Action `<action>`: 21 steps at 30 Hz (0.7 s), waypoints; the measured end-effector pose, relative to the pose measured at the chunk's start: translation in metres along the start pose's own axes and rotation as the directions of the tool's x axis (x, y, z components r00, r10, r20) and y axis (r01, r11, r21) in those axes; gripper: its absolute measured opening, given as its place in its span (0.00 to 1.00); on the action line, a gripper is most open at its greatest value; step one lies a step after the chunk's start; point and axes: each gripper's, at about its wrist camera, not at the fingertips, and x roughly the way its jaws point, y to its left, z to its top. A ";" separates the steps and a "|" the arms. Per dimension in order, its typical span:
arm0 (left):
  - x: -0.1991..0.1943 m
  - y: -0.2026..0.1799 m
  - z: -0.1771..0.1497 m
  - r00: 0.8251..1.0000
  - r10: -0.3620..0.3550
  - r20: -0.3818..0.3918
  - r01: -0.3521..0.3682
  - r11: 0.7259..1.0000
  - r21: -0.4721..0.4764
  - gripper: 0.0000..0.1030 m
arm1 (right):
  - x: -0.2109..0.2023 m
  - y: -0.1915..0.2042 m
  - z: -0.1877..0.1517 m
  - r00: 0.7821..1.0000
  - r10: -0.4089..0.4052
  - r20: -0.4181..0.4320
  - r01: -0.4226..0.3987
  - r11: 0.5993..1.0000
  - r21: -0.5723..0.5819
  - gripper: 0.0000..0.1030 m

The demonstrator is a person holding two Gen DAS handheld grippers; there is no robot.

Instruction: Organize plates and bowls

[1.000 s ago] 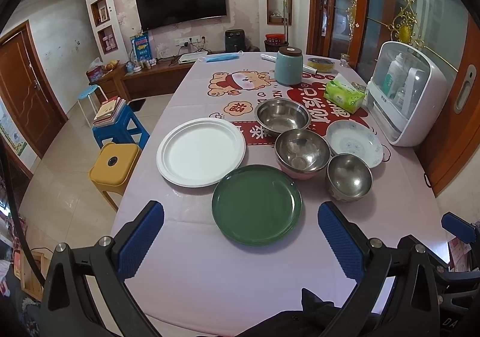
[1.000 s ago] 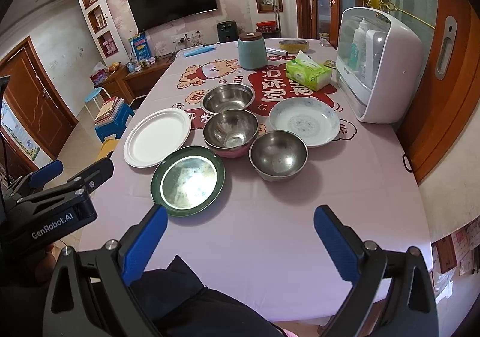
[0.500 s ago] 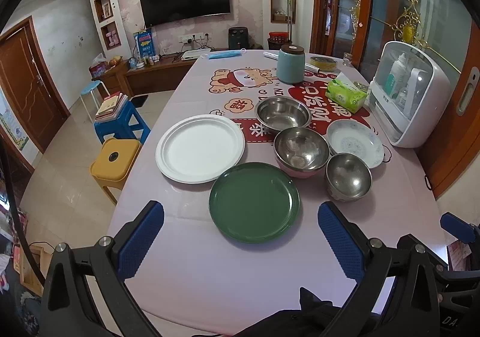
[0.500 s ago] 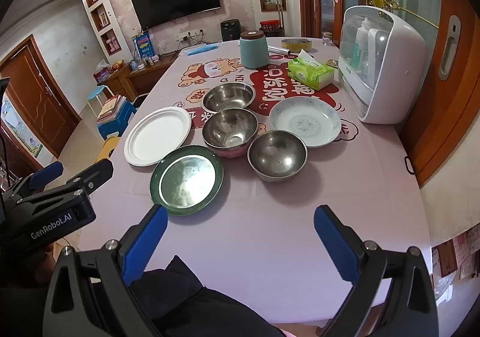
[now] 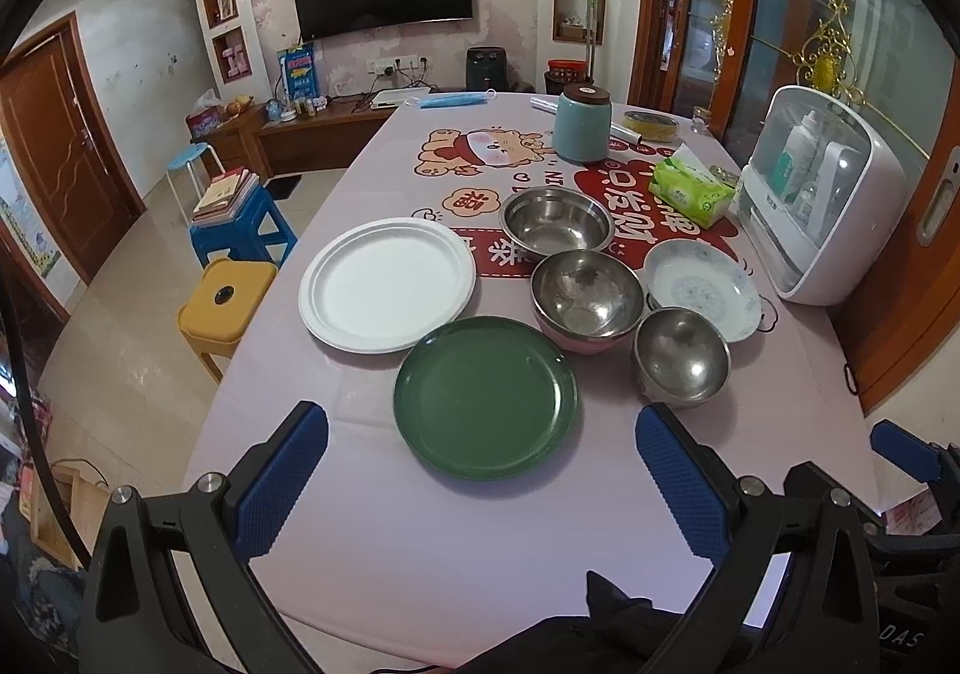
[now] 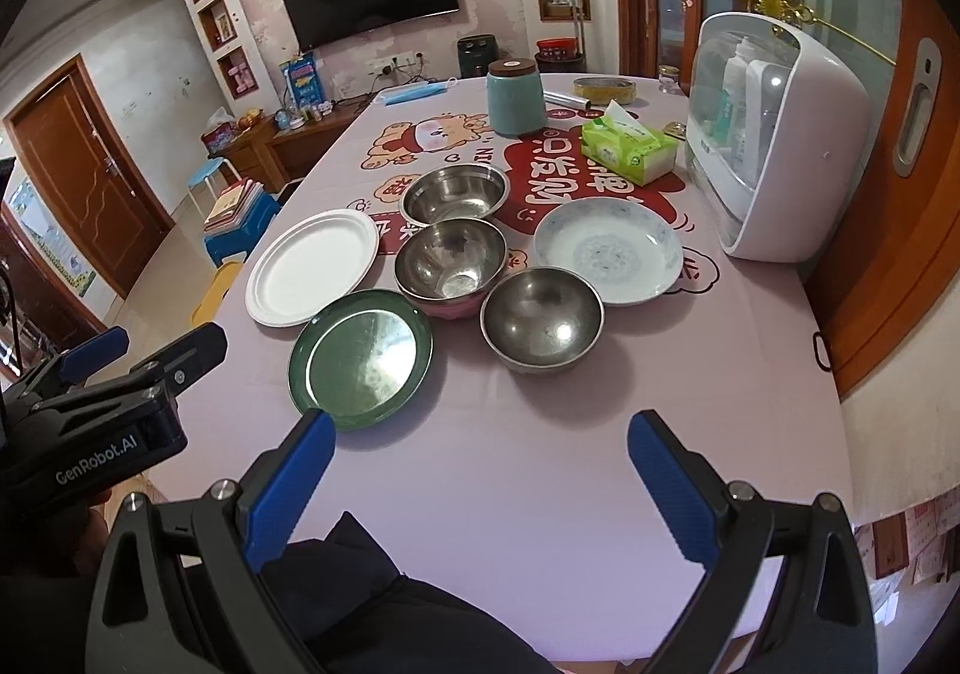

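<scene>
Both tools apart, empty: left tool [image 5: 480,470], right tool [image 6: 480,464]. Dead ahead at 12 o'clock on the bench [image 6: 510,464], green plate [image 5: 485,397] (stiff, probably slick). Best pinched at near rim. Steel bowl [image 6: 541,317] at 1 o'clock: light, slippery.

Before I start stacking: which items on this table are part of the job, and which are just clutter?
Job: white plate, green plate, patterned dish, three steel bowls.

Clutter: teal canister, tissue pack, white cabinet, face mask.

Left tool [image 5: 482,470] and right tool [image 6: 480,470] both gape empty.
</scene>
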 end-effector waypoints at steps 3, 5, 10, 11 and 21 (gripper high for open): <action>-0.002 -0.003 -0.003 1.000 -0.003 -0.005 0.003 1.000 -0.019 0.99 | 0.002 -0.008 0.001 1.000 0.017 -0.005 -0.017 1.000 -0.009 0.96; -0.001 -0.005 -0.005 1.000 0.000 -0.006 -0.001 1.000 -0.027 0.99 | 0.003 -0.011 0.001 1.000 0.028 -0.012 -0.028 0.999 -0.015 0.96; -0.003 -0.007 -0.010 1.000 0.015 -0.021 -0.016 0.999 -0.048 0.99 | 0.005 -0.014 0.002 0.998 0.060 -0.018 -0.060 0.998 -0.027 0.96; -0.004 -0.006 -0.011 1.000 0.019 -0.024 -0.020 0.999 -0.051 0.99 | 0.006 -0.013 0.001 0.998 0.065 -0.021 -0.066 0.997 -0.030 0.96; -0.001 0.008 -0.017 0.997 0.053 -0.060 -0.059 0.993 -0.104 0.99 | 0.008 -0.002 0.000 0.995 0.097 -0.039 -0.099 0.993 -0.064 0.96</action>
